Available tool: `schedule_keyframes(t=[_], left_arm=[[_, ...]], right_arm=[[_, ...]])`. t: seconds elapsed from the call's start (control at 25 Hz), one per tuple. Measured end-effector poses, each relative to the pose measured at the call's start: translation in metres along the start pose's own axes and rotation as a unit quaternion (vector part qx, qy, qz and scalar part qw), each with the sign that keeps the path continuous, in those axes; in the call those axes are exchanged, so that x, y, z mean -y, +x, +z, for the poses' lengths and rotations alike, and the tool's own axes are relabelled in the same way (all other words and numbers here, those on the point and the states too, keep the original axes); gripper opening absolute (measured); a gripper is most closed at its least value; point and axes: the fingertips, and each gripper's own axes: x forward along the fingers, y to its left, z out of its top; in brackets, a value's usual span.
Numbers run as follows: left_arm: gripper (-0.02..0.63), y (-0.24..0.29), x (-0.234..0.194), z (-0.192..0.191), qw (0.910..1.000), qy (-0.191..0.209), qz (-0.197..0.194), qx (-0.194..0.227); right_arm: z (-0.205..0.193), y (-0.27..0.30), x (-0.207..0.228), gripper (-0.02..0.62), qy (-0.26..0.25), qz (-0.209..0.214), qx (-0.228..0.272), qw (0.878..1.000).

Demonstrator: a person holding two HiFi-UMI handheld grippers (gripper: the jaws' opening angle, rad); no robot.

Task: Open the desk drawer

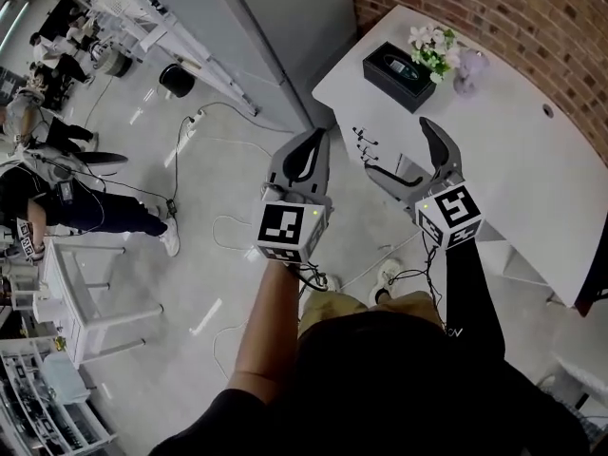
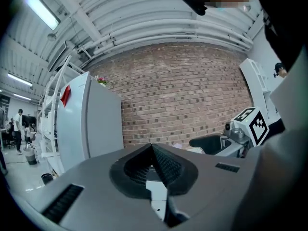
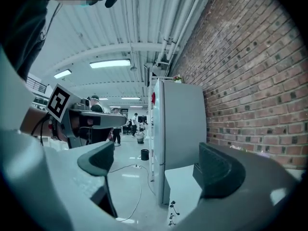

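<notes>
Head view: both grippers are held over the floor, just off the white table's (image 1: pixel 532 179) left edge. The drawer shows only as small dark handles (image 1: pixel 364 148) on the front below that edge, and its outline is hard to make out.

Left gripper view: the left gripper's (image 2: pixel 153 146) fingers are clenched together with nothing between them.

Right gripper view: the right gripper's (image 3: pixel 156 167) fingers are spread wide and empty. The handles (image 3: pixel 172 208) lie low between them, cut off at the frame's bottom.

a black box (image 1: pixel 399 76) lies beside a vase of white flowers (image 1: pixel 435 49) near the brick wall (image 1: pixel 503 12).
</notes>
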Motion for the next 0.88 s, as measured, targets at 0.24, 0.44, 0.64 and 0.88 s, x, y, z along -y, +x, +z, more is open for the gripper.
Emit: schedule_keyframes(t=[0.24,0.44,0.64,0.88], left_arm=[[0.009,0.022,0.025,0.000,0.9997,0.019,-0.001,-0.011],[0.009,0.037,0.031,0.000,0.9997,0.021,-0.005,-0.008],[0.009,0.047,0.034,-0.011,0.9991,0.034,-0.020,-0.018],[0.009,0.062,0.022,-0.029,0.9985,0.034,-0.038,-0.021]], right_arm=[[-0.013,-0.004,0.017,0.549,0.015,0.029,-0.012,0.999],[-0.026,-0.002,0.026,0.548,0.029,0.036,-0.015,0.999],[-0.044,0.004,0.027,0.548,0.063,0.041,-0.023,0.997],[-0.074,0.019,0.026,0.548,0.105,0.041,-0.041,0.993]])
